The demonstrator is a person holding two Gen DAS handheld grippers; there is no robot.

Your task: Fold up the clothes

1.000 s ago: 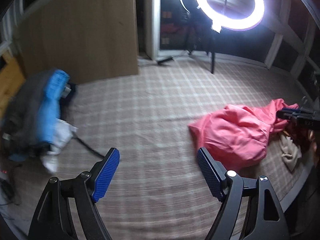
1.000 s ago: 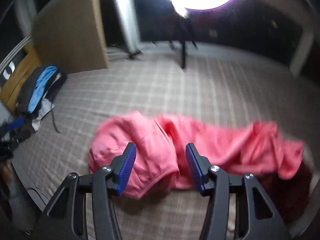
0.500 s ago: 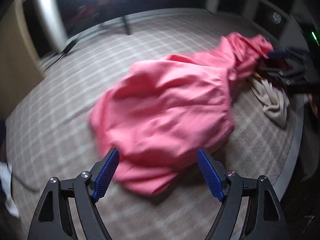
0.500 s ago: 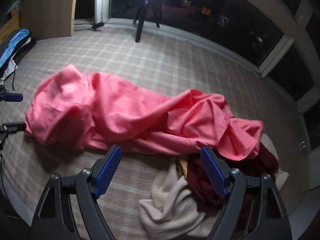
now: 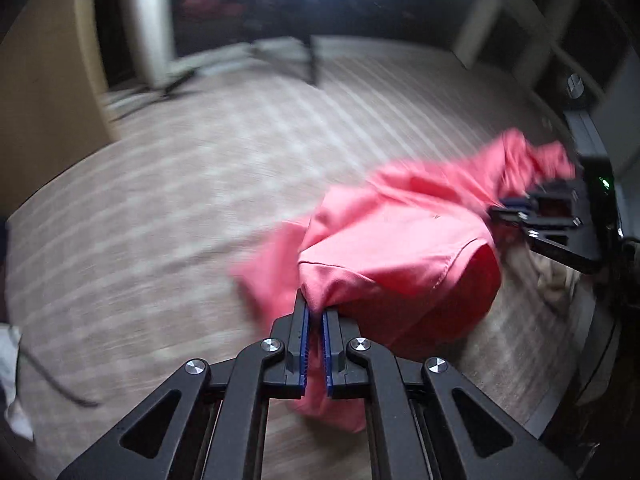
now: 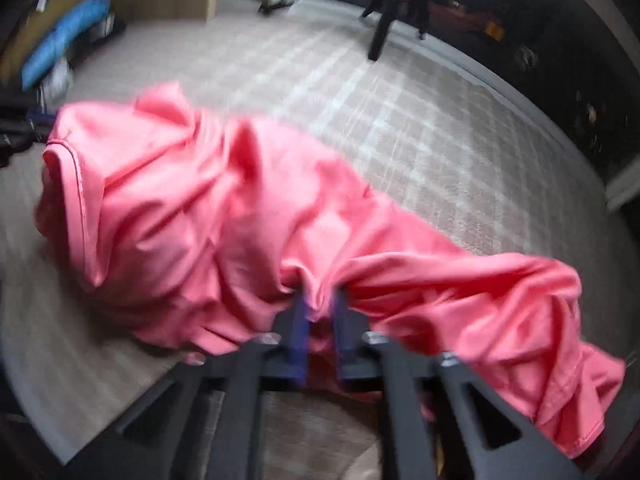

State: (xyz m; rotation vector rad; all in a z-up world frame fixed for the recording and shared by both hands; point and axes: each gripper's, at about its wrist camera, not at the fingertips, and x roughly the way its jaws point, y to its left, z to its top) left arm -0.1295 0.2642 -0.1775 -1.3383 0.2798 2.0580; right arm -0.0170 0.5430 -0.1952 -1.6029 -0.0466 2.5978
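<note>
my left gripper (image 5: 314,312) has just closed and pinches a fold of the pink garment (image 5: 400,240). my right gripper (image 6: 320,304) has just closed too, clamped on bunched cloth near the garment's middle. the garment lies crumpled across the checked bedcover (image 6: 400,120), with a beige cloth (image 5: 556,280) beside it and blue clothes (image 6: 60,44) well apart.

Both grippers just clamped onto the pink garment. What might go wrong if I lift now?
1. The crumpled pink cotton garment is bunched, so each bite may hold several layers and lift as a lump.
2. The left gripper pinches only a small fold near the hem, which might slip.
3. The beige knit cloth beside it could drag along.
</note>
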